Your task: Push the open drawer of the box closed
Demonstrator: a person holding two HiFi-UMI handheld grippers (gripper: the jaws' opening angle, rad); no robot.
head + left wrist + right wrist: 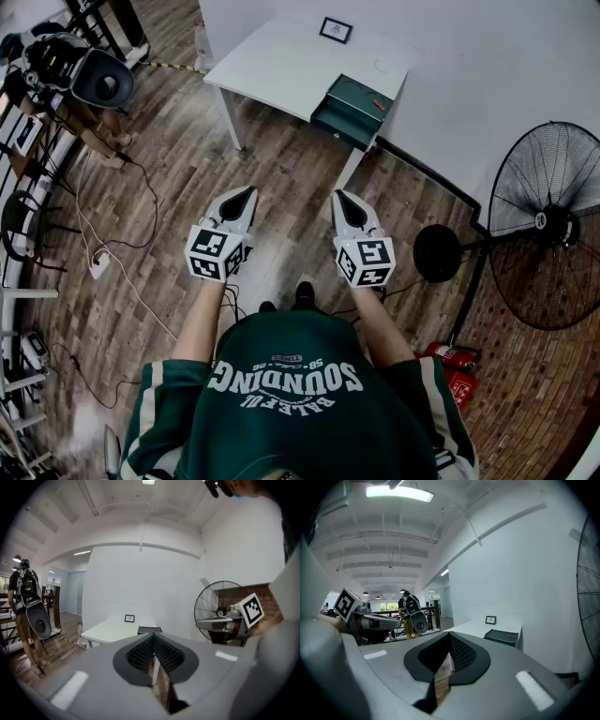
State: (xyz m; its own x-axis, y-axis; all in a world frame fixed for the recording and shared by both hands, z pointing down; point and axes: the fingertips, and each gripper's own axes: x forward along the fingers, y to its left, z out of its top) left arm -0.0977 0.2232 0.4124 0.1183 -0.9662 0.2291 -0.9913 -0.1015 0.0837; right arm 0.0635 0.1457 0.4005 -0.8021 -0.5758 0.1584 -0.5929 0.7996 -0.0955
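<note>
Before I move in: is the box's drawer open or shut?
Open: the drawer juts forward from the green box on the table.

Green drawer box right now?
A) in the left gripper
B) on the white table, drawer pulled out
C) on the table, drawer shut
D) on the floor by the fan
B: the green box sits at the white table edge, its drawer sticking out in front.

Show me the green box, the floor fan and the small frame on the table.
green box [354, 96], head view, on its top face.
floor fan [548, 225], head view, on its hub.
small frame [336, 30], head view, on its centre.
</note>
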